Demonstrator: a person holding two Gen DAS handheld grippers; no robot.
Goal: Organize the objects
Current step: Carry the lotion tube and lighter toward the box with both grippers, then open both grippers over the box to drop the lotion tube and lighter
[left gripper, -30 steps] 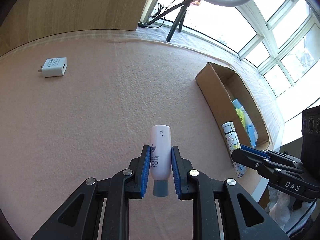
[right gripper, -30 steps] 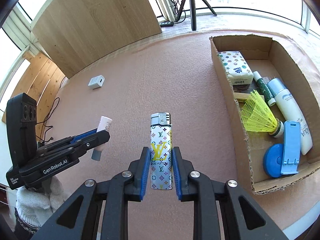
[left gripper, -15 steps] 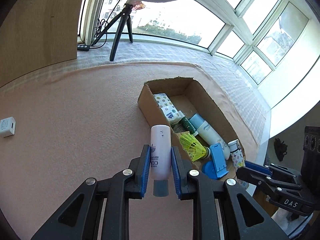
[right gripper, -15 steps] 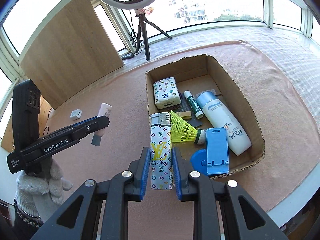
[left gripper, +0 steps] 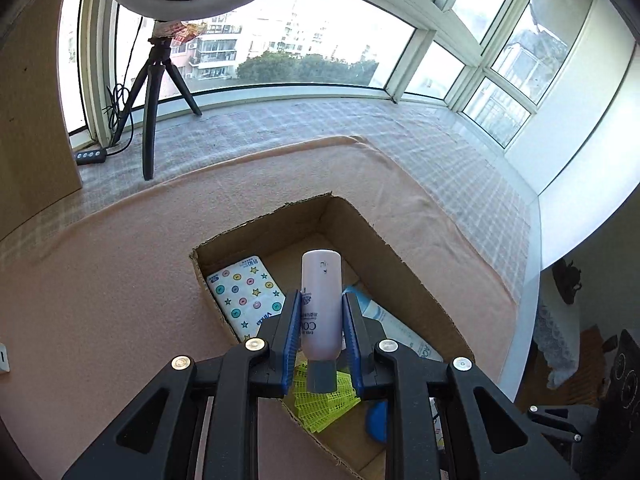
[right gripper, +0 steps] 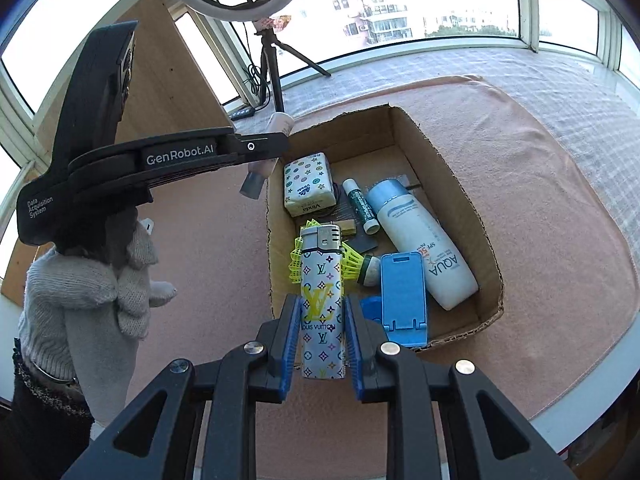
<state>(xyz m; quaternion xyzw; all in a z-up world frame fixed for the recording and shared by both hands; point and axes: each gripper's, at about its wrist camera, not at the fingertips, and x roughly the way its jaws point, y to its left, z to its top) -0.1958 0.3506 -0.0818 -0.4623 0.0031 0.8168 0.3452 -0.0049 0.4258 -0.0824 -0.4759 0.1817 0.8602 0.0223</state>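
Presently: left gripper (left gripper: 320,336) clamped on pink tube (left gripper: 321,300), right gripper (right gripper: 323,332) clamped on patterned lighter (right gripper: 322,300), both at lower centre above the cardboard box (right gripper: 444,160), apparently poised for deposit.

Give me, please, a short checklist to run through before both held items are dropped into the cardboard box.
1. Left gripper shut on the pink tube: ok.
2. Right gripper shut on the patterned lighter: ok.
3. Tube over the cardboard box opening: ok in the left wrist view.
4. Lighter over the opening: cannot tell; it sits near the box's near left corner.
5. Free floor for landing: not ok near the shuttlecock and blue stand; bare at the far end.
6. Grippers apart: ok.
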